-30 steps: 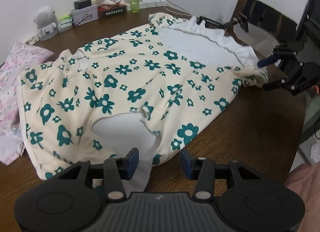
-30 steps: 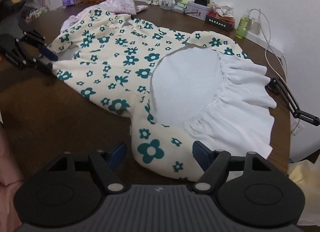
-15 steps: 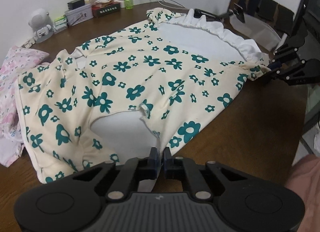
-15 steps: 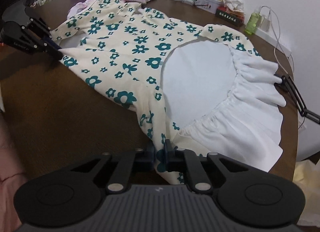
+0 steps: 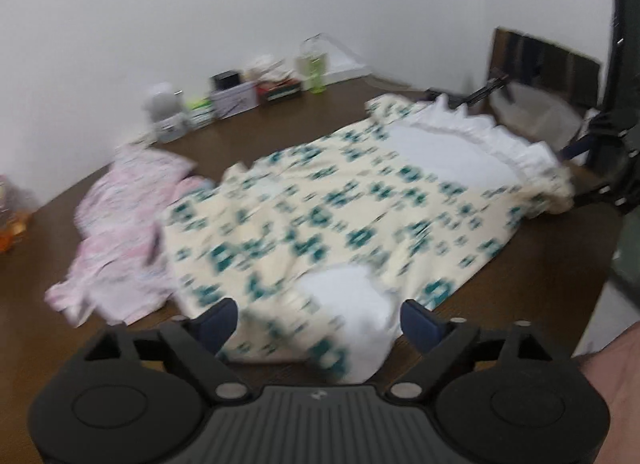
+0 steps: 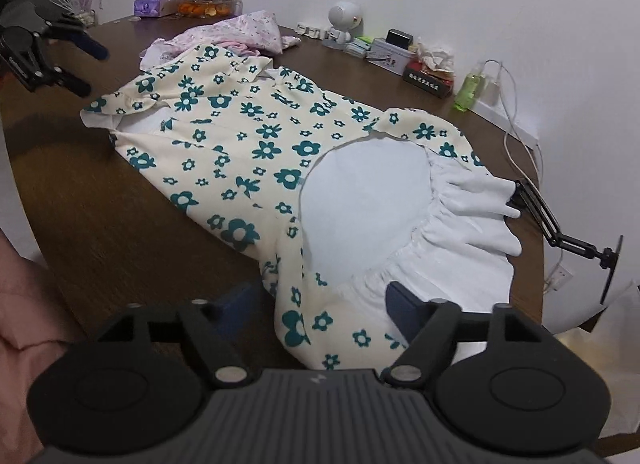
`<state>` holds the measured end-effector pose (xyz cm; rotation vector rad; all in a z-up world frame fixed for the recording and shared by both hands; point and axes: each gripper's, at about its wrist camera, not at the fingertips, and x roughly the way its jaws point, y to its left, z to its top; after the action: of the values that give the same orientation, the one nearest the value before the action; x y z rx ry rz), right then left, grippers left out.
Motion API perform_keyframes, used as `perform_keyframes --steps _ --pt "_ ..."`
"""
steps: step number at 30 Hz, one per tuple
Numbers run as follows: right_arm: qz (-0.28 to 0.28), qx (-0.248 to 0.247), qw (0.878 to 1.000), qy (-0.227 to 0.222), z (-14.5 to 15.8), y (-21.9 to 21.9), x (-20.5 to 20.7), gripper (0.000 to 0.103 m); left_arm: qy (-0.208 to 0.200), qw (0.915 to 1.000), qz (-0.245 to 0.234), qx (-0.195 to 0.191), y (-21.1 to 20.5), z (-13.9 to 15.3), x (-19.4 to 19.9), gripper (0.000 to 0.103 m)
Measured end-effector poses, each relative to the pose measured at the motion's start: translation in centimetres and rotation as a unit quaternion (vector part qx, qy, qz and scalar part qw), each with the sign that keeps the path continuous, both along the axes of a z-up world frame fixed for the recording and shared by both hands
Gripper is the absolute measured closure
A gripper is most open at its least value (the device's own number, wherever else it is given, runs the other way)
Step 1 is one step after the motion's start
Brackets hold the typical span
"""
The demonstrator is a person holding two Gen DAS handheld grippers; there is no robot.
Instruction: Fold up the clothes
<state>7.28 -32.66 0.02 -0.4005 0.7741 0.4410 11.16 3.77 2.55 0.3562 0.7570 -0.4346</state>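
One flowered dress (image 6: 256, 135) lies across one brown table (image 6: 120, 232), with one pink garment (image 6: 240, 33) bunched at its ten o'clock corner. Along the wall from twelve to two o'clock I count one white figurine (image 6: 343, 21), one tin box (image 6: 390, 55) and one green bottle (image 6: 469, 88). Two grippers, the left (image 5: 318, 318) and the right (image 6: 318, 304), sit at six o'clock.

No text can be read: the white print on the dark box (image 6: 427, 79) beside the green bottle (image 6: 469, 89) is too small.
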Motion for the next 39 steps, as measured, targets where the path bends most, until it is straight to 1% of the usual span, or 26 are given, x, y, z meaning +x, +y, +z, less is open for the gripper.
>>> perform_keyframes --steps 2,5,10,15,17,18,20,22,26,28,29,30,31,33,34,36,37,38,39 --pt "-0.002 -0.003 1.000 -0.001 -0.2 0.2 -0.2 0.017 0.006 0.9998 0.004 0.016 0.6 -0.7 -0.7 0.006" --pt "-0.006 -0.010 1.000 -0.007 -0.5 0.7 -0.9 0.005 0.013 0.9993 -0.011 0.032 0.7 -1.7 -1.4 0.006" --pt "-0.010 -0.017 1.000 -0.011 -0.7 1.4 -1.4 0.004 0.006 0.9982 -0.034 0.049 0.5 -2.4 -2.1 0.006" --pt "-0.008 -0.049 0.999 -0.015 -0.9 1.8 -1.5 0.005 -0.004 0.9932 -0.052 0.104 -0.9 -3.5 -2.0 0.008" --pt "-0.001 -0.072 0.997 -0.011 -1.1 2.1 -1.4 0.014 -0.002 0.9921 -0.057 0.112 -1.3 -3.8 -1.7 0.010" --pt "0.005 -0.084 0.996 -0.008 -1.3 2.3 -1.2 0.016 -0.001 0.9915 -0.060 0.116 -1.5 -3.9 -1.6 0.012" --pt "0.016 -0.106 0.994 -0.003 -1.6 2.8 -0.8 0.026 0.001 0.9902 -0.065 0.123 -1.9 -4.1 -1.3 0.016" --pt "0.026 -0.121 0.992 0.002 -1.9 3.2 -0.4 0.030 0.002 0.9889 -0.070 0.131 -2.3 -4.4 -0.9 0.019" --pt "0.034 -0.127 0.991 0.015 -2.6 3.6 0.3 0.039 0.006 0.9859 -0.080 0.147 -3.1 -4.9 -0.3 0.026" --pt "0.032 -0.130 0.991 0.019 -2.9 3.5 0.6 0.041 0.008 0.9843 -0.085 0.155 -3.5 -5.1 0.0 0.027" --pt "0.029 -0.132 0.991 0.021 -3.0 3.5 0.7 0.045 0.008 0.9834 -0.088 0.158 -3.7 -5.2 0.2 0.030" --pt "0.027 -0.133 0.991 0.022 -3.1 3.5 0.8 0.049 0.009 0.9831 -0.088 0.160 -3.9 -5.3 0.4 0.034" --pt "0.026 -0.132 0.991 0.022 -3.1 3.5 0.8 0.051 0.010 0.9832 -0.087 0.160 -4.0 -5.3 0.5 0.037" --pt "0.024 -0.131 0.991 0.024 -3.2 3.4 0.8 0.060 0.012 0.9833 -0.089 0.158 -4.1 -5.3 0.8 0.048" --pt "0.023 -0.132 0.991 0.024 -3.3 3.4 0.8 0.062 0.010 0.9834 -0.088 0.159 -4.2 -5.4 0.9 0.050" --pt "0.022 -0.135 0.990 0.022 -3.4 3.4 0.6 0.069 -0.001 0.9835 -0.082 0.161 -4.3 -5.4 1.0 0.062" --pt "0.019 -0.138 0.990 0.019 -3.5 3.5 0.5 0.070 -0.004 0.9838 -0.080 0.160 -4.2 -5.4 1.0 0.064" --pt "0.015 -0.139 0.990 0.017 -3.6 3.5 0.4 0.074 -0.006 0.9843 -0.079 0.157 -4.1 -5.4 0.9 0.066" --pt "0.012 -0.139 0.990 0.015 -3.6 3.5 0.3 0.077 -0.008 0.9848 -0.078 0.155 -4.1 -5.4 0.9 0.071"
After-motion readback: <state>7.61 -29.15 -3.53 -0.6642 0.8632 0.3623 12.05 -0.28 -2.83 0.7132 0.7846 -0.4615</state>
